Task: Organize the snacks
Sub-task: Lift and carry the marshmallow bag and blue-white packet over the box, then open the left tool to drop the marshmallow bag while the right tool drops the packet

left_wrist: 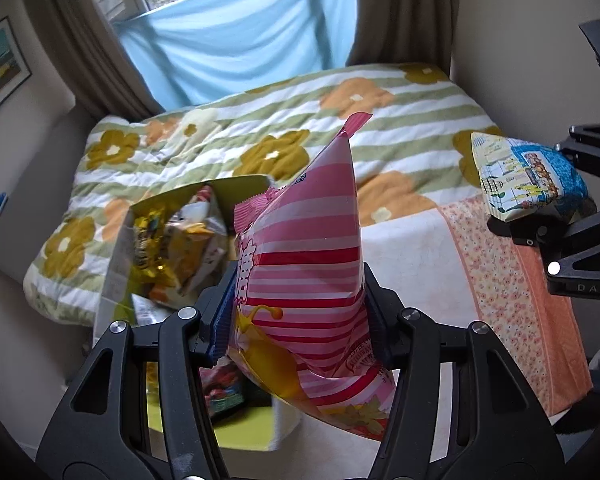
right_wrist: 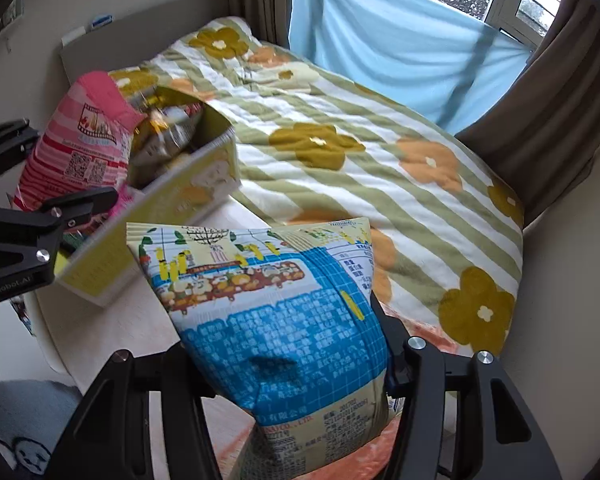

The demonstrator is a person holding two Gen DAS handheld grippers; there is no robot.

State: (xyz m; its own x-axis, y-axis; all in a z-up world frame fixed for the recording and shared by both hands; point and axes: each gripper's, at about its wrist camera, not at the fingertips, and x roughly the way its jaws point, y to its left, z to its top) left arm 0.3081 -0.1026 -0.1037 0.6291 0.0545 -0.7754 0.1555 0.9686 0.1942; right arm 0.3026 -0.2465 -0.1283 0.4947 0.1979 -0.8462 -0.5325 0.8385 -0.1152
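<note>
left gripper (left_wrist: 300, 312): you're clamping the pink striped bag (left_wrist: 300, 264), held up beside the snack box (right_wrist: 156, 216)
right gripper (right_wrist: 284, 364): you're gripping the blue bag (right_wrist: 276, 320) above the bed (right_wrist: 380, 168)
risk: you're squeezing puffy, slick bags; either could be slipping out or bursting

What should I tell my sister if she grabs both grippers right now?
Left gripper: shut on the pink striped bag, held above the box.
Right gripper: shut on the blue and yellow bag, held over the bed.
The yellow box sits at the bed's edge with several snacks already inside.
Left to do: place both bags, probably in the box.
</note>
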